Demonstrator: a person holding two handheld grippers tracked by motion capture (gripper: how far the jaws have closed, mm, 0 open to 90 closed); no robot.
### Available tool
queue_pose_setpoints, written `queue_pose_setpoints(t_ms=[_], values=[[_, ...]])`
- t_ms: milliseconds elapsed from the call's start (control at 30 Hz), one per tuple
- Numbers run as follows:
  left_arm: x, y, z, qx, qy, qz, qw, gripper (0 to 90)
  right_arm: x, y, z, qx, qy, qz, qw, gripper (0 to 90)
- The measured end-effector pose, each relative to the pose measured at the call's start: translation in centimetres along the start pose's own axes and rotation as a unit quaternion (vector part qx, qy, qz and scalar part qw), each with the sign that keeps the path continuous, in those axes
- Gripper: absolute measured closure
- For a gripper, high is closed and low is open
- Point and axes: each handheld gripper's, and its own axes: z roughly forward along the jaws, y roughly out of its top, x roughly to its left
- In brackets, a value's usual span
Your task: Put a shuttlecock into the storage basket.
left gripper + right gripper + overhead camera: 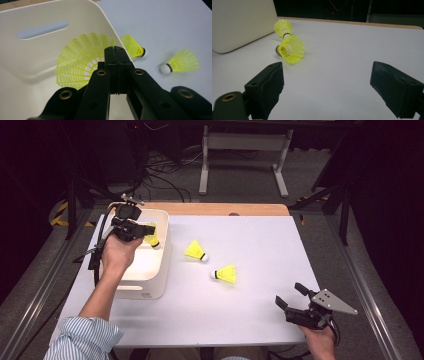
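Over the white plastic bin with the slotted handle (161, 251) now, left gripper (145, 231) clamped tight on the rim of a yellow mesh shuttlecock (77, 63), jaws pressed together with the skirt pinched between them; skirt fanned out above the bin's interior in the left gripper view, cork end pointing down and away. Looks like the drop stage; best done by bringing the gripper well inside the bin wall before letting go, since the shuttlecock hangs close to the near rim and could bounce off the edge; low release, jaws parted gently, no flick of the wrist; light thing, likely to tumble and roll.

Out on the white tabletop (260, 310), two more yellow shuttlecocks waiting: nearer-the-bin shuttlecock (195, 250) just beside the bin wall, second shuttlecock (225, 274) a little further toward the person, both lying on their sides, white corks toward each other.

Right gripper (292, 297) parked near the right front corner, jaws spread wide, nothing between them; aimed toward the loose pair.
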Motion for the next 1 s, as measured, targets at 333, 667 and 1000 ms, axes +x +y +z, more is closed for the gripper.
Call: queue_pose_setpoints(t_ms=[333,667,1000], values=[[0.4,-0.1,0.9,0.005,0.0,-0.007,1.0,90.0,0.0,0.0,0.0,0.0,0.0,0.0,1.0,12.3],[0.9,-0.3,1.9,0.01,-0.001,-0.015,0.9998,90.0,0.0,0.0,0.0,0.0,0.001,0.0,1.0,12.3],[1.4,-0.5,2.9,0.023,0.0,-0.021,0.9995,90.0,0.0,0.0,0.0,0.002,0.001,0.0,1.0,12.3]])
